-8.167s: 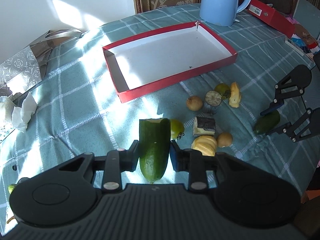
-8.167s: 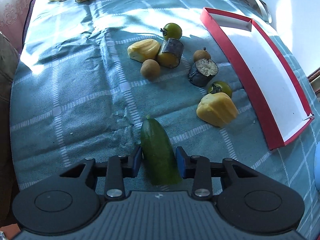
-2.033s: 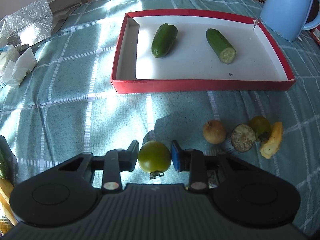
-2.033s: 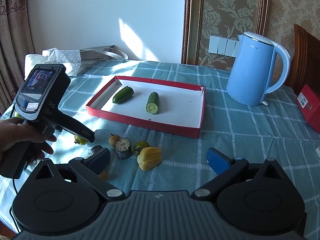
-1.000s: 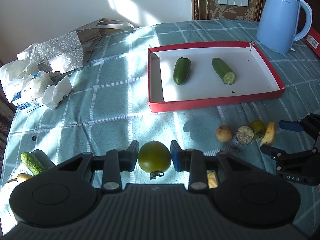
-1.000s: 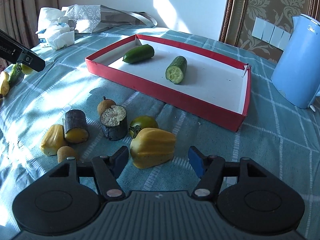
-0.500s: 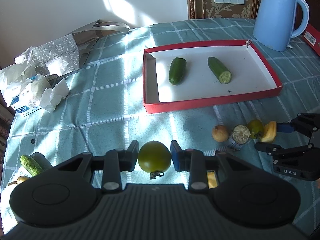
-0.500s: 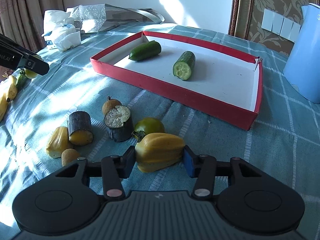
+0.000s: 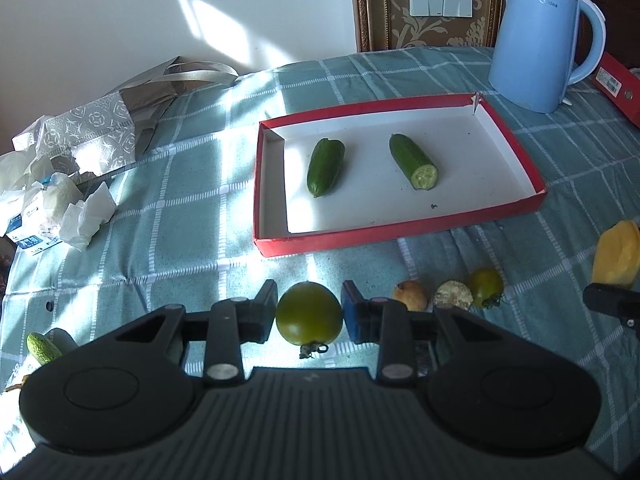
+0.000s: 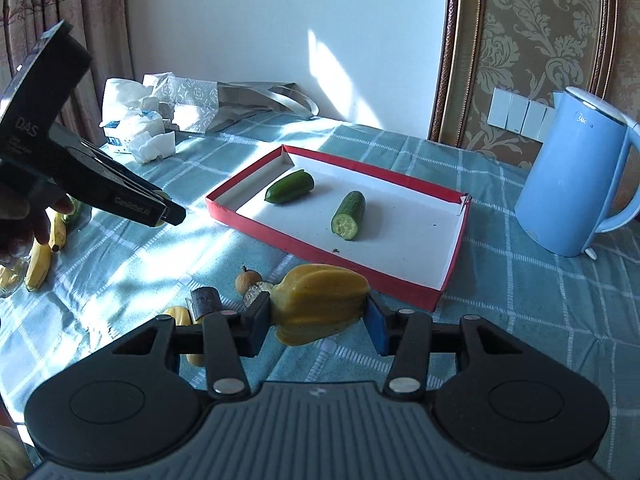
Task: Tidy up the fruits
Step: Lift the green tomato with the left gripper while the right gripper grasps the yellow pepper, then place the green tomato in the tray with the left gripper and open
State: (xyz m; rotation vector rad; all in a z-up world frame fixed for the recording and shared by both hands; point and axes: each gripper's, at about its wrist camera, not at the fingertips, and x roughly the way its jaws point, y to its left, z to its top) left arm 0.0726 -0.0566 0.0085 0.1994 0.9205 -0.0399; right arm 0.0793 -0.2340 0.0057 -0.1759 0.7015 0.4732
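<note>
Aloft, a round green tomato (image 9: 309, 313) is clamped by the left gripper (image 9: 309, 316), a yellow starfruit chunk (image 10: 320, 302) by the right gripper (image 10: 318, 320); the shallow red-rimmed cardboard tray (image 9: 400, 231) is half bare.

Blue kettle (image 9: 538, 38), silver bag (image 9: 96, 128), tissues (image 9: 86, 216)

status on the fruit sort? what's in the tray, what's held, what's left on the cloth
Done: two cucumber pieces lie in the red tray. In hand: left gripper is shut on a green tomato; right gripper is shut on a yellow fruit chunk, lifted off the cloth. Left: a small brown fruit, a dark cut piece, another green tomato and more beside them.
</note>
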